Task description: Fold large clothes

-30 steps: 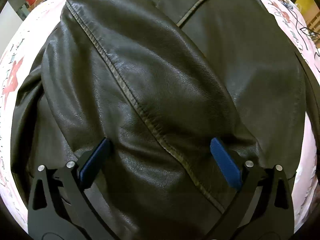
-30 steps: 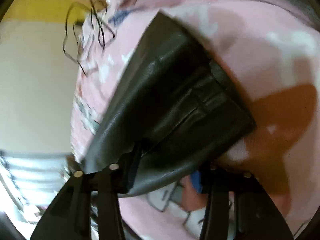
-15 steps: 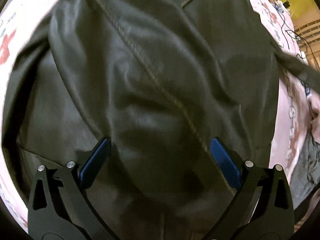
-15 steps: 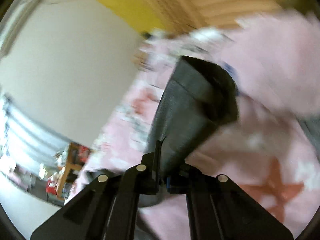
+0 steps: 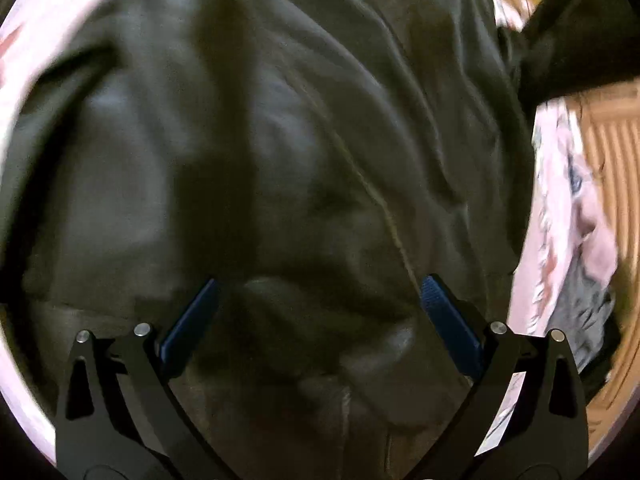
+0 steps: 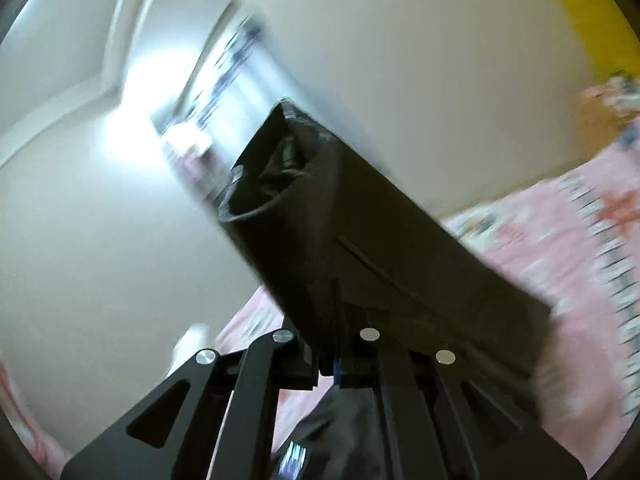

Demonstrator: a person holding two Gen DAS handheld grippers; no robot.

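Right gripper is swinging the leather jacket's sleeve up off the pink bedspread, clamped tight to fold it over, while left gripper is hovering wide-open above the jacket body.

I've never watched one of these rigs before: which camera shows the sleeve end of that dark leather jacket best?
The right wrist view. There the sleeve sticks up from the right gripper, jaws shut on it, with the open cuff facing the camera. The left wrist view shows mostly the jacket body on the pink bedspread, between the open left gripper fingers.
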